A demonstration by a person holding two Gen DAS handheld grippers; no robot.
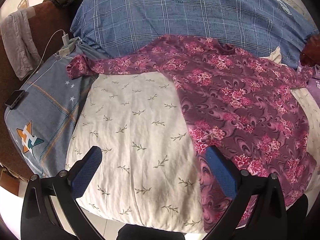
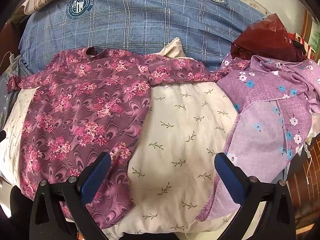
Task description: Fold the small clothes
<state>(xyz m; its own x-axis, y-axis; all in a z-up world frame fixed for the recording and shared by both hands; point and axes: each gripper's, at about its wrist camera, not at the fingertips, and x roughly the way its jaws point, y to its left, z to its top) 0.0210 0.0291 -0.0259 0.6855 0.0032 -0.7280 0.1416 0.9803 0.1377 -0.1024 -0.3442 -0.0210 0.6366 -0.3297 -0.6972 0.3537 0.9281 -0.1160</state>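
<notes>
A maroon floral top [image 1: 236, 104] lies spread flat on a white leaf-print quilt [image 1: 130, 124], sleeves out to both sides, collar toward the blue pillow. It also shows in the right wrist view [image 2: 80, 108]. My left gripper [image 1: 154, 170] is open and empty, hovering over the quilt at the top's left hem edge. My right gripper [image 2: 163, 172] is open and empty, over the quilt [image 2: 180, 136] between the maroon top and a lilac flowered garment [image 2: 272, 116].
A big blue plaid pillow [image 1: 180, 20] lies behind the clothes. A second blue pillow [image 1: 46, 108] carries a phone [image 1: 15, 98] and a charger [image 1: 67, 44] at the left. A dark red plastic bag [image 2: 266, 38] sits at the back right.
</notes>
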